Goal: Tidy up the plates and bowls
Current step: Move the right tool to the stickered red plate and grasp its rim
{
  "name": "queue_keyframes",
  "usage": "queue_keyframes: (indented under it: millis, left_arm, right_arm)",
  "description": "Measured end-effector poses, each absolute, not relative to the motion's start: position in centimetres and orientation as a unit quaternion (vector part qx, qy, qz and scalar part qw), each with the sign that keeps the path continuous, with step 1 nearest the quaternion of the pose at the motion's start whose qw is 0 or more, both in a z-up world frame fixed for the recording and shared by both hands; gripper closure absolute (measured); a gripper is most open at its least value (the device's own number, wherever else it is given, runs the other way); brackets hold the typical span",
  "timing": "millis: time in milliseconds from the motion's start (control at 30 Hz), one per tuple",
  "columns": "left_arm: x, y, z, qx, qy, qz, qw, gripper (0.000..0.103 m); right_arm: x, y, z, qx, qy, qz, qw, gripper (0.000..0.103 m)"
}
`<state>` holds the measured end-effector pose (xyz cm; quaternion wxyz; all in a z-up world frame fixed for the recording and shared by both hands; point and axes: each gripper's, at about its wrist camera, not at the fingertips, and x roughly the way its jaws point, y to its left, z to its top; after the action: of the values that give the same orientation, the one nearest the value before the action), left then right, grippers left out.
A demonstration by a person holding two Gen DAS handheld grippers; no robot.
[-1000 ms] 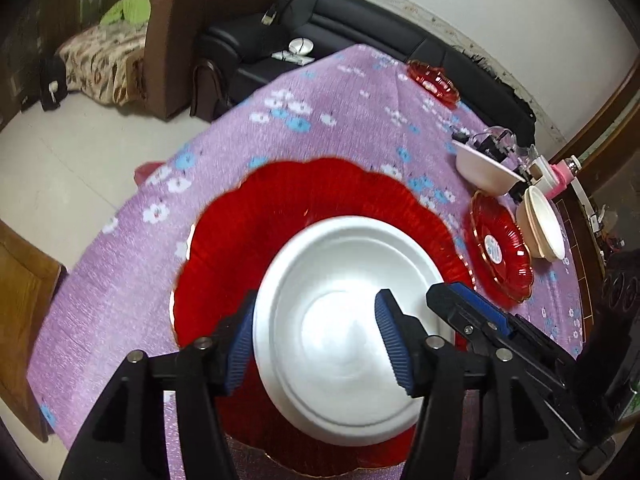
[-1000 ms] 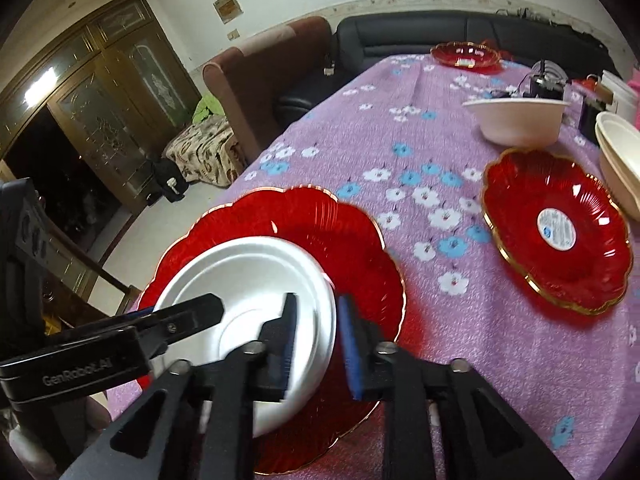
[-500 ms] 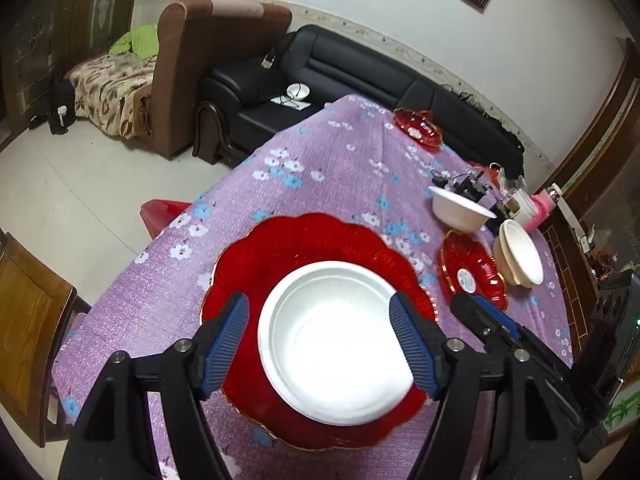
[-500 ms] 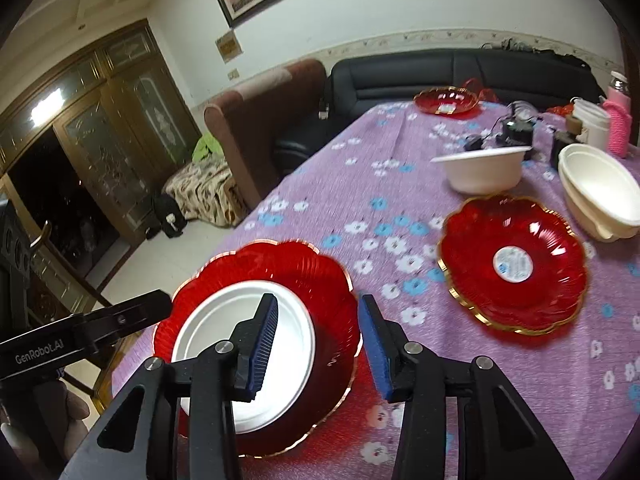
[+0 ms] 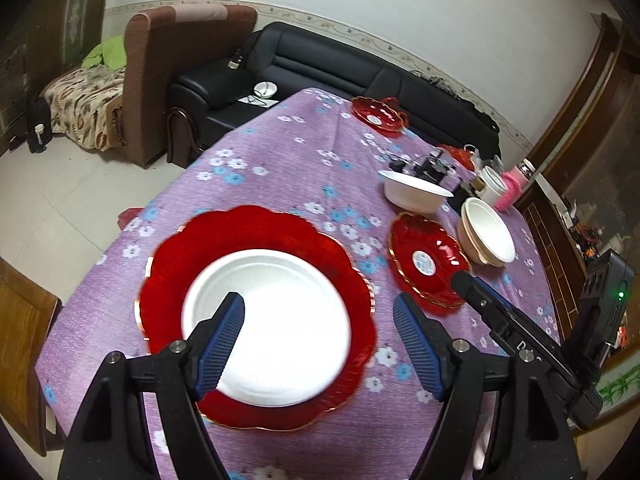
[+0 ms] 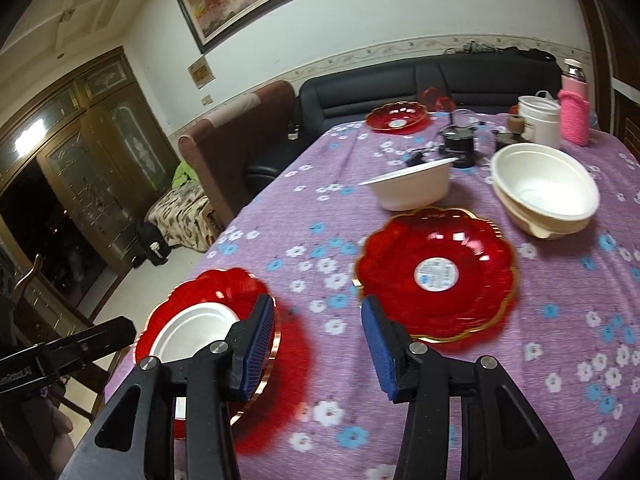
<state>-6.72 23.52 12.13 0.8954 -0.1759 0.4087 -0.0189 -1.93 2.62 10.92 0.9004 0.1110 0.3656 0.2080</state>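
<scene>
The left tool (image 5: 318,344) is matte black plastic, two angular arms that each end in a ribbed blue pad, with a silver screw head at each arm's joints. The right tool (image 6: 318,346) is built the same: black arms, blue ribbed pads, round silver screws. Beside it, in the right wrist view, the other tool's black body bears white lettering, partly cut off.

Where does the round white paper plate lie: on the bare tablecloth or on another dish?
On another dish: the round white paper plate rests centred inside the large red scalloped plate, whose rim shows all around it.
</scene>
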Motion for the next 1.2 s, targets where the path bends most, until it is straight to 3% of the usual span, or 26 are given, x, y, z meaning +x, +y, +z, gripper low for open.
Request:
queue_keyframes:
  millis: [600,1200]
  left_arm:
    - [-3.5,17.1,11.0,-0.140,0.439,-0.053,0.886,0.027]
    - [0.8,16.2,9.3,-0.168,0.462,-0.056,0.869,0.027]
  right_arm:
    - [1.7,-3.6,9.1,0.147,0.381,0.156,0.899,0.052]
    - [5.5,-7.7,3.6,0.198,0.425,0.095,0.878,0.051]
